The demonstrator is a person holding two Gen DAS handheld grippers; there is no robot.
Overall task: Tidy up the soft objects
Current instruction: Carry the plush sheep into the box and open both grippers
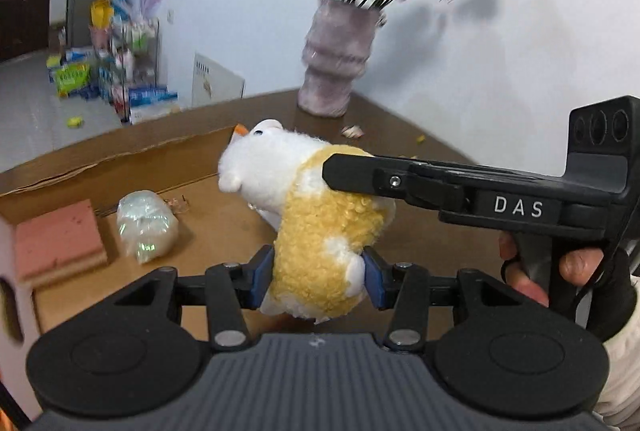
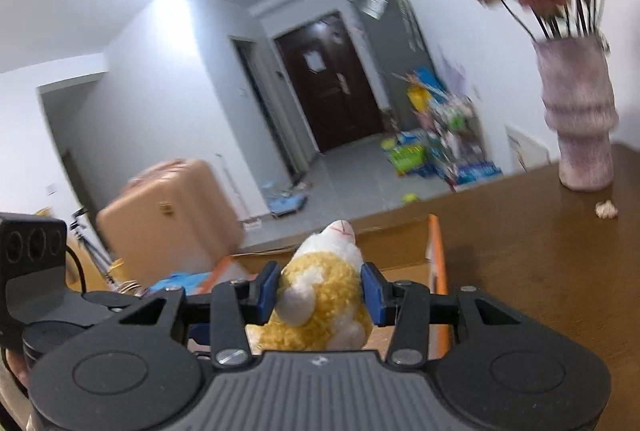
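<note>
A white and yellow plush toy (image 1: 316, 215) is held in the air above an open cardboard box (image 1: 120, 159). My left gripper (image 1: 318, 277) is shut on its lower body, blue pads pressing both sides. My right gripper (image 2: 320, 289) is shut on the same plush toy (image 2: 324, 295), whose white head points away. In the left wrist view the right gripper's black finger (image 1: 360, 171) lies across the toy's upper side. Inside the box lie a pink sponge (image 1: 58, 243) and a clear wrapped soft bundle (image 1: 146, 225).
A pale purple vase (image 1: 336, 59) with dried flowers stands at the back of the brown table (image 1: 420, 151); it also shows in the right wrist view (image 2: 576, 111). A fallen petal (image 1: 352, 131) lies near it. The box's orange edge (image 2: 438, 259) runs beside the toy.
</note>
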